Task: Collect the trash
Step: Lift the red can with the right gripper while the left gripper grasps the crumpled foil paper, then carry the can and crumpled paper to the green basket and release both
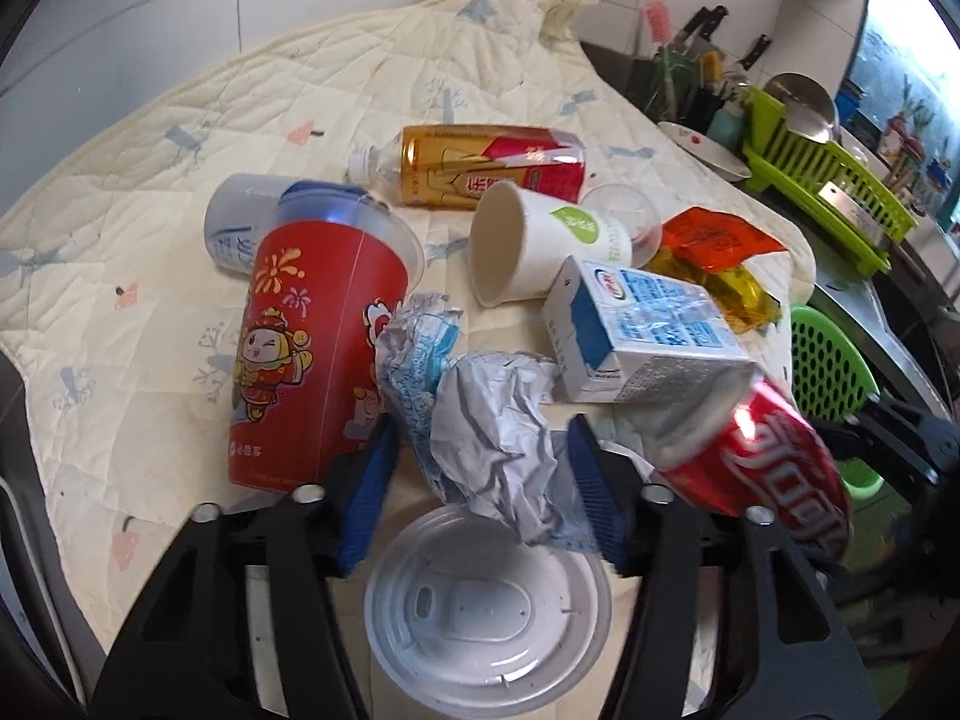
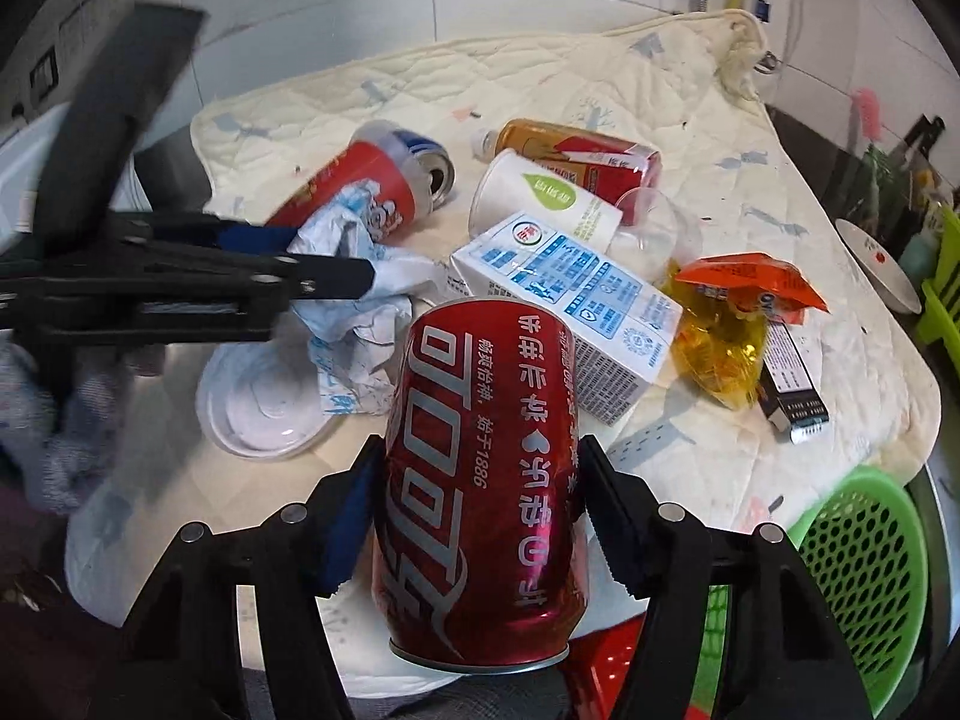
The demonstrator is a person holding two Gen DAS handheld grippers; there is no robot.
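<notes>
Left wrist view, from left to right: a red printed cup [image 1: 318, 354] lies on the quilted cloth [image 1: 150, 192] that covers the tabletop, with a blue-and-white can [image 1: 240, 222] behind it. The left gripper [image 1: 480, 480] has its jaws fairly wide around a crumpled paper wad [image 1: 492, 420], the blue pads beside it; whether they press it yet cannot be told. A white plastic lid [image 1: 486, 618] sits just below. Further right lie a tea bottle [image 1: 480, 165], a paper cup [image 1: 528, 240], a milk carton [image 1: 636, 336] and an orange-and-yellow wrapper [image 1: 720, 258].

In the right wrist view, the right gripper [image 2: 480, 498] is closed on a red cola can [image 2: 480, 480], held clear of the cloth. The green perforated basket [image 2: 858, 576] stands at the tabletop's right edge, below it.

The collecting looks barely begun: one can is in hand but not yet dropped, the paper wad is next, and nearly all the other litter is left on the cloth. The basket's contents are not visible.
</notes>
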